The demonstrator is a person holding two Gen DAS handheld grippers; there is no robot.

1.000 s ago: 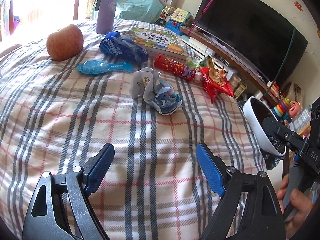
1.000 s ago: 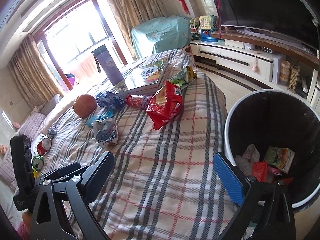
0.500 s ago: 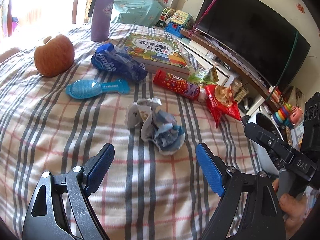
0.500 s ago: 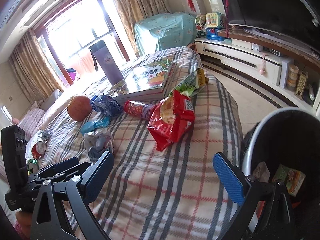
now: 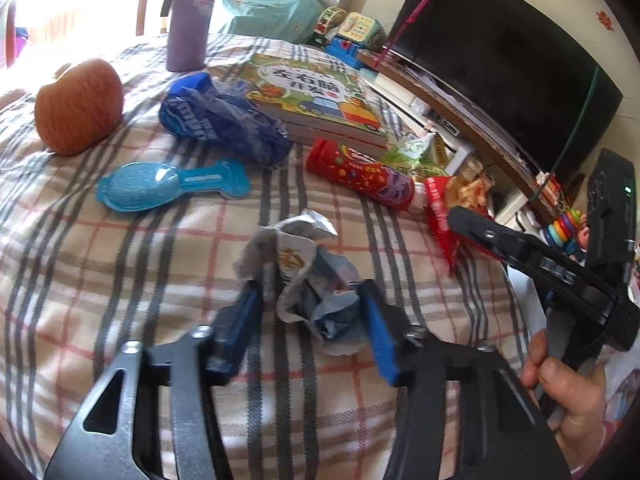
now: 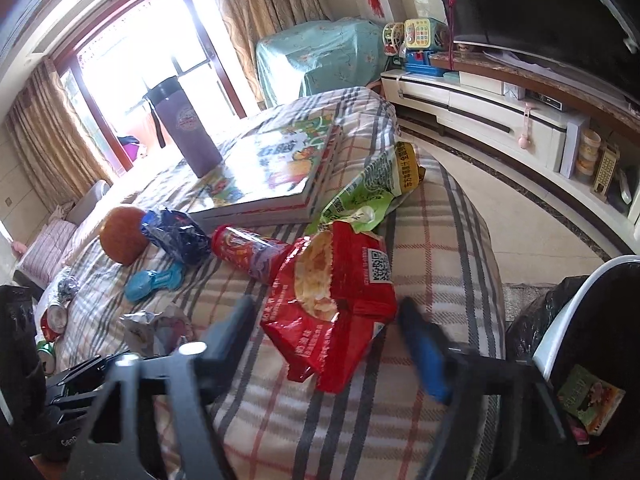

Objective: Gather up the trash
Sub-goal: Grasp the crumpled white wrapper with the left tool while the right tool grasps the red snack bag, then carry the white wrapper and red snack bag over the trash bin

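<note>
A crumpled silver-and-blue wrapper [image 5: 308, 280] lies on the plaid cloth between the fingers of my left gripper [image 5: 310, 320], whose jaws are partly closed around it with small gaps showing. The wrapper also shows in the right wrist view [image 6: 152, 326]. A red chip bag [image 6: 336, 300] lies between the open fingers of my right gripper [image 6: 328, 344]; it also shows in the left wrist view [image 5: 448, 208]. A black-lined trash bin [image 6: 580, 320] with wrappers inside stands at the right, off the table edge.
On the cloth lie a red snack tube [image 5: 360, 172], a green bag [image 6: 372, 192], a blue bag [image 5: 224, 120], a blue spoon-shaped pack [image 5: 168, 184], an apple [image 5: 78, 106], a book [image 5: 316, 96] and a purple bottle [image 5: 192, 16]. Cans [image 6: 52, 320] sit at the left.
My left gripper moved forward onto the crumpled wrapper and its jaws narrowed around it. My right gripper swung left from the bin to the red chip bag.
</note>
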